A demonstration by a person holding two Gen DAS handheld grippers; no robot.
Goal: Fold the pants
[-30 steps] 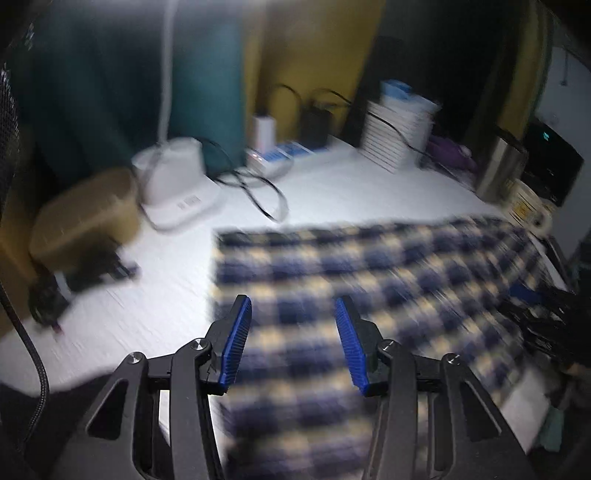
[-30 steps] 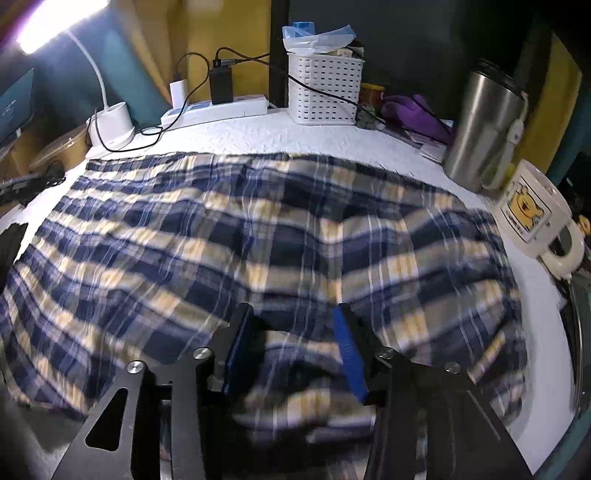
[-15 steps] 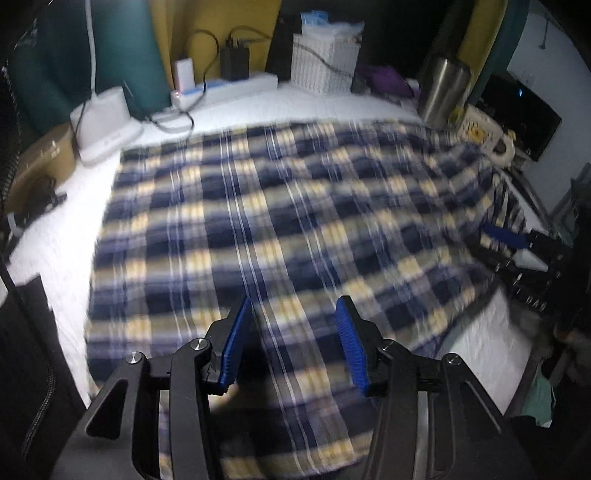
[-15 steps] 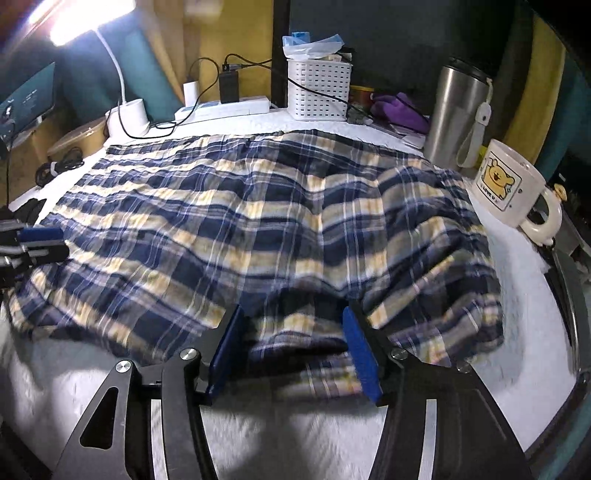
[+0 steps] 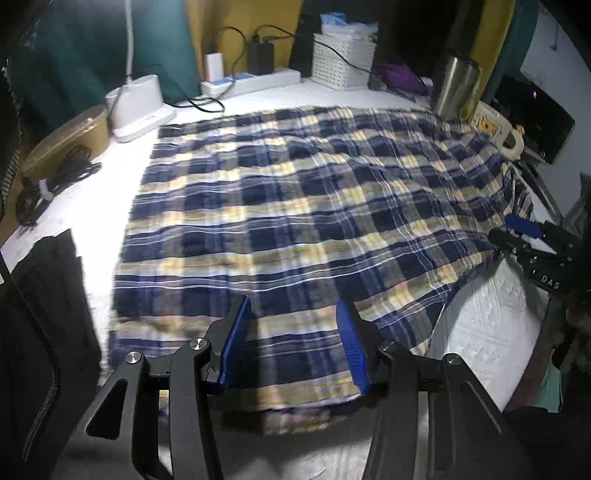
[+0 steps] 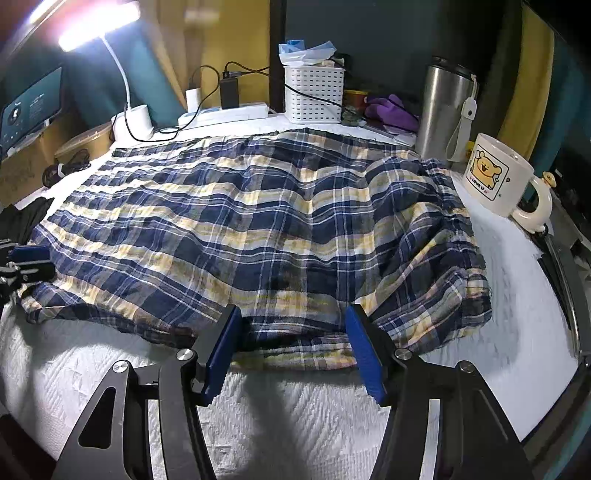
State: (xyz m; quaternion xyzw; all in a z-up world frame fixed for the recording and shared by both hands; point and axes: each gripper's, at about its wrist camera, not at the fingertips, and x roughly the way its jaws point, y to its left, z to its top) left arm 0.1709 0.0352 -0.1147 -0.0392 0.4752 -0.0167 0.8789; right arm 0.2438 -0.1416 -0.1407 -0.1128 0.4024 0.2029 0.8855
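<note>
Right wrist view: one plaid pants [image 6: 258,229], one mug [image 6: 495,173], one steel tumbler [image 6: 443,110] on white-covered worktop [image 6: 295,417]; right gripper [image 6: 293,350] jaws opening, left gripper [image 5: 291,347] jaws apart, both empty.

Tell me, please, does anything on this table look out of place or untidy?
Yes. The plaid pants lie spread but not flat: the end near the cartoon mug is bunched into folds, and the near edge is doubled under. The fabric also reaches the steel tumbler. Nothing looks spilled or damaged.

Dim room; desk lamp [image 6: 98,26] glares top left, dark fisheye corners, near cloth edge motion-blurred in left view.
</note>
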